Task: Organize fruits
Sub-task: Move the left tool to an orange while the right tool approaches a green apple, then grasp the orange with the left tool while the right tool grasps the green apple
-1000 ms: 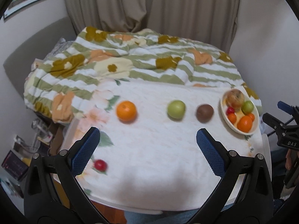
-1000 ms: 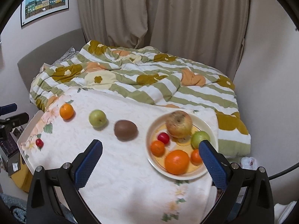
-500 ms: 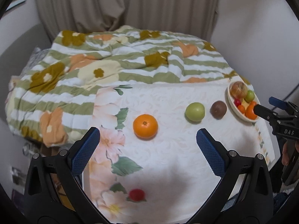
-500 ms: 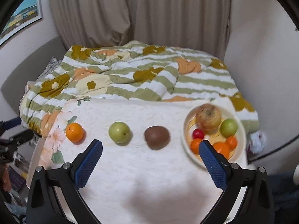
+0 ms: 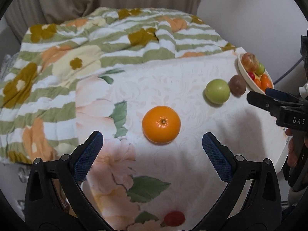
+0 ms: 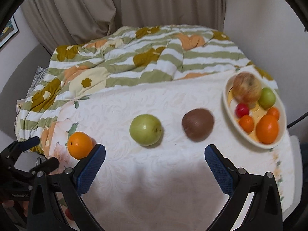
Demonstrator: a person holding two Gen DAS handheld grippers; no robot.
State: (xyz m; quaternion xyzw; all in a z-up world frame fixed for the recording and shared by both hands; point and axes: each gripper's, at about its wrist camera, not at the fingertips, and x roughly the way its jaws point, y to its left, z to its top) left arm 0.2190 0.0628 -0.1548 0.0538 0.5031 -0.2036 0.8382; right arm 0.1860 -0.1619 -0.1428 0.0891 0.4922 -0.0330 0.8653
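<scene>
An orange (image 5: 161,124) lies on the white cloth just ahead of my left gripper (image 5: 152,150), which is open and empty. A small red fruit (image 5: 174,218) sits near that view's bottom edge. My right gripper (image 6: 155,162) is open and empty too, hovering in front of a green apple (image 6: 145,129) and a brown kiwi (image 6: 197,124). The same orange (image 6: 80,147) is at its left fingertip. A cream bowl (image 6: 226,104) at the right holds an apple, a green fruit, a red one and several oranges. The apple (image 5: 217,90), kiwi (image 5: 237,84) and bowl (image 5: 243,69) show in the left view too.
A floral cloth (image 5: 107,165) covers the table (image 6: 295,154), and a green-striped flowered quilt (image 6: 138,57) is heaped behind it. Curtains (image 6: 154,2) hang at the back. The other gripper (image 5: 279,105) and a hand (image 5: 292,154) stand at the right edge of the left view.
Both grippers have come lower and closer to the table. The orange has grown large ahead of the left one; the apple and kiwi have grown ahead of the right one. No fruit has moved.
</scene>
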